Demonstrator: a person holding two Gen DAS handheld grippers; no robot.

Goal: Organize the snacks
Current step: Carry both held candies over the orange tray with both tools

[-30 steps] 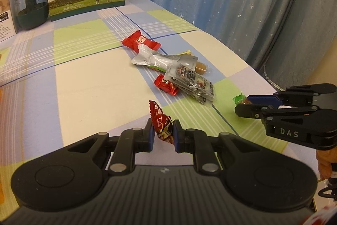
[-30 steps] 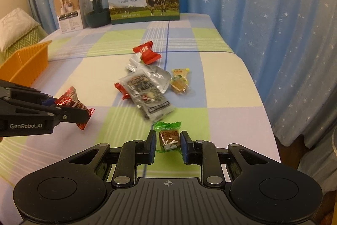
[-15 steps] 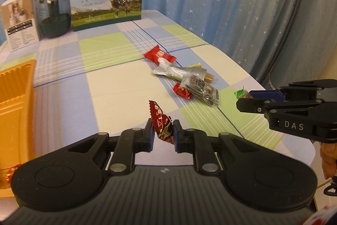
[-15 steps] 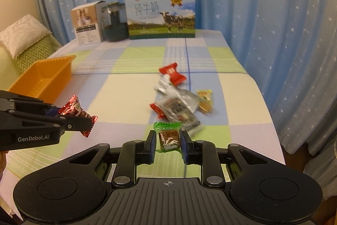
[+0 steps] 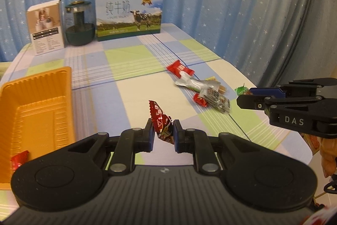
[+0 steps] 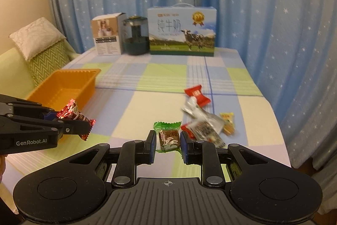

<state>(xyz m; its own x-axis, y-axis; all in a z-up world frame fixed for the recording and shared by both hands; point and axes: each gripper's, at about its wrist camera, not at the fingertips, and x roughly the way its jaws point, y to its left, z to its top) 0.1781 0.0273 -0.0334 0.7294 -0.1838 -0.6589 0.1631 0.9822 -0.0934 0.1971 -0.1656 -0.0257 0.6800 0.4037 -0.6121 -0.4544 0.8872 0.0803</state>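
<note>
My left gripper (image 5: 163, 133) is shut on a dark red foil candy (image 5: 160, 119) and holds it above the table; it also shows in the right wrist view (image 6: 73, 114). My right gripper (image 6: 168, 140) is shut on a green-wrapped brown candy (image 6: 168, 137), held above the table; its green end shows in the left wrist view (image 5: 242, 90). An orange tray (image 5: 35, 115) lies at the left with one red candy (image 5: 19, 161) in its near corner. A pile of snacks (image 5: 202, 88) lies on the checked cloth at the right, topped by a red packet (image 6: 197, 94).
A milk carton box (image 5: 128, 14), a dark green jar (image 5: 79, 22) and a small white box (image 5: 47, 26) stand along the table's far edge. Blue star curtains hang behind and to the right. A sofa with a cushion (image 6: 35, 39) stands left of the table.
Both grippers have risen and pulled back from the snack pile with their candies held. The orange tray has come into view at the left.
</note>
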